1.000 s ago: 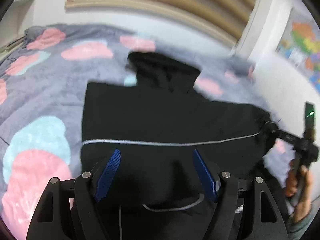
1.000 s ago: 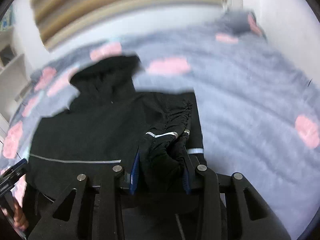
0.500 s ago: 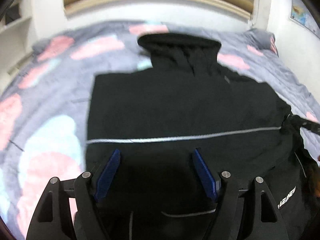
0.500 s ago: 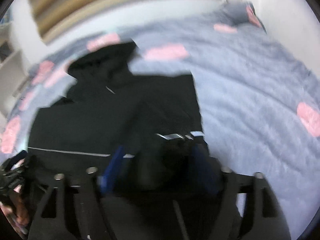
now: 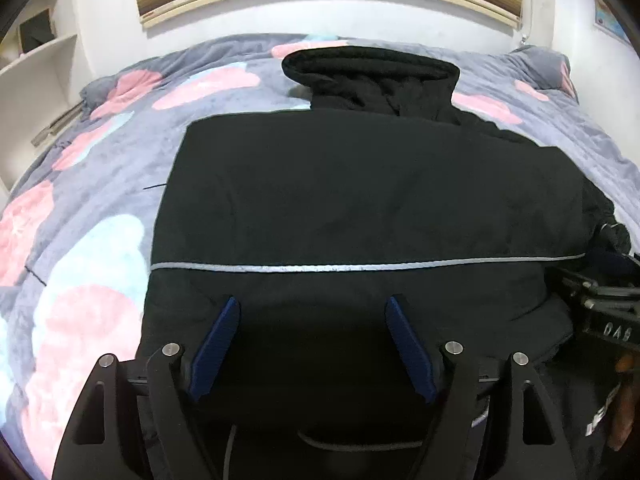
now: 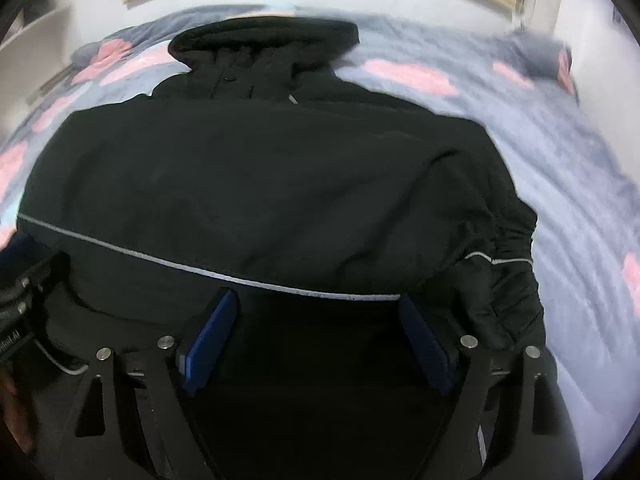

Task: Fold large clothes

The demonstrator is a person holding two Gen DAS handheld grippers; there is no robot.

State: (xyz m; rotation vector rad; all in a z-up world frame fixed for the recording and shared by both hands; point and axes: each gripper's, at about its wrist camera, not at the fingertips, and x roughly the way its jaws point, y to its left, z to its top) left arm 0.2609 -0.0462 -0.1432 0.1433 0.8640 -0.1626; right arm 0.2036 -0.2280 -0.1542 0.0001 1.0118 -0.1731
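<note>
A black hooded jacket (image 5: pixel 360 200) (image 6: pixel 260 184) lies flat on the bed, hood (image 5: pixel 372 72) at the far end, a thin reflective stripe (image 5: pixel 360 268) across its body. My left gripper (image 5: pixel 312 308) hangs open just above the near part of the jacket, nothing between its blue pads. My right gripper (image 6: pixel 316 300) is still opening its jaws wide over the same near part, and the pads press on nothing. The folded-in sleeve cuff (image 6: pixel 496 300) lies free to its right. The right gripper's body (image 5: pixel 600 304) shows at the right edge of the left wrist view.
A grey bedspread (image 5: pixel 100 200) (image 6: pixel 560 160) with pink and pale blue patches surrounds the jacket. A pillow (image 5: pixel 548 68) lies at the far right corner. White shelves (image 5: pixel 36 64) stand at the far left, a white wall behind the bed.
The right gripper let go of the sleeve cuff, opened wide and shifted left over the jacket's body. The left gripper sank lower and turned to face the jacket squarely, still open.
</note>
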